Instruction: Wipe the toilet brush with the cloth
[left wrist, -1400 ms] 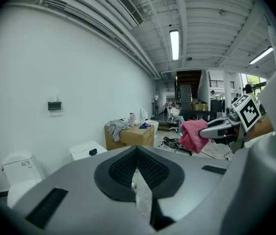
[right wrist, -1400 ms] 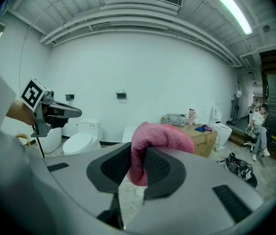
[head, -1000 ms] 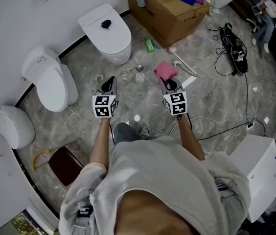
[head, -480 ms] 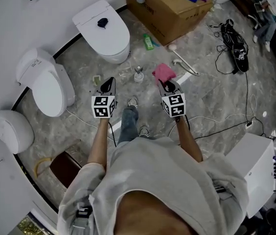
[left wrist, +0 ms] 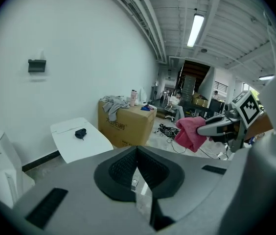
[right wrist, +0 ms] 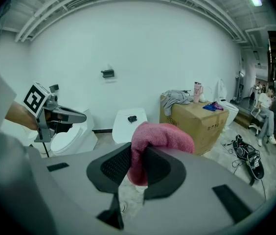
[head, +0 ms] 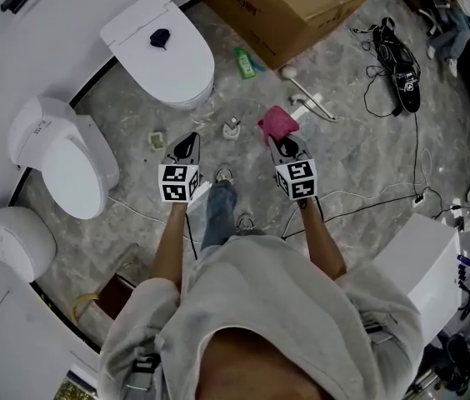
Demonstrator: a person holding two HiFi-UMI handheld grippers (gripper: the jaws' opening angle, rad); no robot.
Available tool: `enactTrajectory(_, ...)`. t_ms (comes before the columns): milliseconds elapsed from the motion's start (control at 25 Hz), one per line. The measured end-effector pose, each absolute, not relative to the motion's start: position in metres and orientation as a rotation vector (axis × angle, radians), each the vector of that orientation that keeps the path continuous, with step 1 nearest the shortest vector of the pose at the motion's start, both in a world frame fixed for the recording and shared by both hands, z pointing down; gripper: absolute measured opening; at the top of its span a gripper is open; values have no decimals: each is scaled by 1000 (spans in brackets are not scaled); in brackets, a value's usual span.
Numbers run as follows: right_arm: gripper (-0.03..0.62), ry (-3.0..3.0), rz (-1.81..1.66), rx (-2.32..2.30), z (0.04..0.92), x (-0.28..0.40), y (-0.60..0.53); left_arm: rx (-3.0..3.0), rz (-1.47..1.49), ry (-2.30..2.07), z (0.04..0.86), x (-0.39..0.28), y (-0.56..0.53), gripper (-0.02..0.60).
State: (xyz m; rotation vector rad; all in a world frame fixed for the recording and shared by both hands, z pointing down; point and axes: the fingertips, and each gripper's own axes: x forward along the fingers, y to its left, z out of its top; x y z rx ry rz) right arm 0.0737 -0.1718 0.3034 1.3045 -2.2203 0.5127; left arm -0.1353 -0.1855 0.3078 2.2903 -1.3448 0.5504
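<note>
- The fingers of the right gripper point(right wrist: 136, 164) are clenched on the cloth point(right wrist: 161, 137). It is pink, and a rounded fold of it bulges up above the fingertips.
- The fingers of the left gripper point(left wrist: 137, 166) are pressed together with nothing between them.
- In the head view both grippers are held out side by side over the grey marbled floor point(head: 360, 169), well apart from each other and pointing away from the person.
- Just beyond the cloth, a slim white rod with a rounded end lies flat on the floor. It looks like the toilet brush point(head: 306, 98), and neither gripper touches it.
- A small green bottle point(head: 243, 62) lies near the rod's rounded end.
- A cardboard box point(head: 281, 11) stands behind the rod, toward the floor's far edge.
- A toilet point(head: 158, 50) with its lid down stands at the floor's wall edge, ahead of the left gripper, with a small dark thing on the lid.
- A tangle of black cables point(head: 397, 65) lies toward the floor's right side.
</note>
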Motion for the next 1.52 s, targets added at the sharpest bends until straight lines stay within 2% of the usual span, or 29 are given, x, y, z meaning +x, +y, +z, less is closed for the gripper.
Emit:
enactTrajectory(440, 83, -2177, 595, 1289, 414, 57, -188, 2299, 594, -1216, 420, -120, -206, 18)
enactTrajectory(1000, 84, -2189, 550, 1310, 661, 81, -173, 2401, 482, -1290, 621, -124, -242, 20)
enactTrajectory(1320, 84, -2234, 466, 1332, 778, 88, -196, 2535, 320, -1211, 693, -106, -272, 23)
enactTrajectory(1360, 83, -2243, 457, 1331, 787, 86, -199, 2548, 298, -1199, 698, -104, -274, 30)
enactTrajectory(1480, 84, -2271, 434, 1327, 808, 82, -204, 2575, 277, -1167, 713, -95, -276, 161)
enactTrajectory(1520, 84, -2283, 424, 1326, 813, 81, -205, 2587, 278, -1157, 717, -92, -277, 178)
